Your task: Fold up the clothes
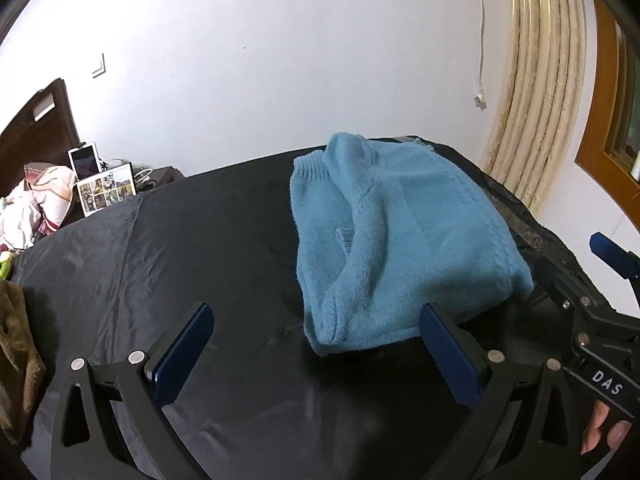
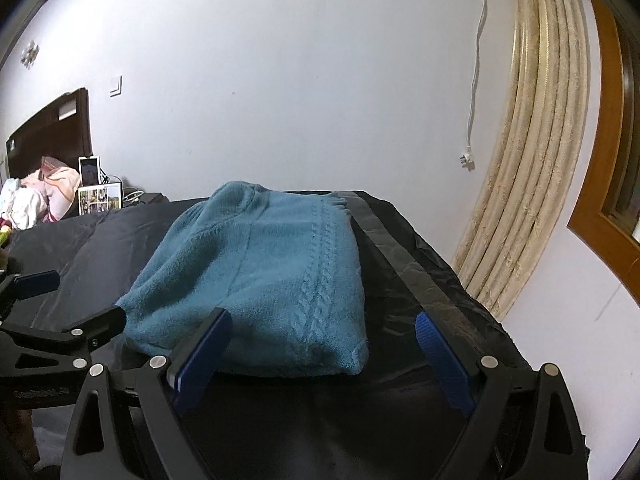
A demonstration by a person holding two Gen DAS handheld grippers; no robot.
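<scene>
Sweater (image 2: 256,276), blue knit, folded into a thick bundle on black sheet (image 1: 160,240), toward its right side; cable pattern along right edge, ribbed hem at far left corner.

Left gripper (image 1: 316,344) low over sheet, aimed forward, jaws spread wide, gripping nothing; right finger (image 1: 448,356) just at sweater's near edge, left finger (image 1: 184,352) well clear over bare sheet. Fingertips of a hand (image 1: 604,428) visible at lower right edge, under the other tool's handle.

Right gripper (image 2: 324,354) likewise low and level, jaws wide, empty; left finger (image 2: 204,356) in front of sweater's near edge, right finger (image 2: 440,360) beyond its right corner over sheet. Whether either pad touches the knit: cannot tell. Both tools side by side, close together.

Around: grey tape strip (image 2: 396,256) on sheet right of sweater; cream curtain (image 2: 532,160) and wooden window frame (image 2: 608,152) at right; cord with plug (image 2: 466,160) hanging on white wall; dark headboard (image 2: 52,128), crumpled bedding (image 2: 44,192), photo frame (image 2: 100,198) far left; brown cloth (image 1: 20,352) at left edge.
</scene>
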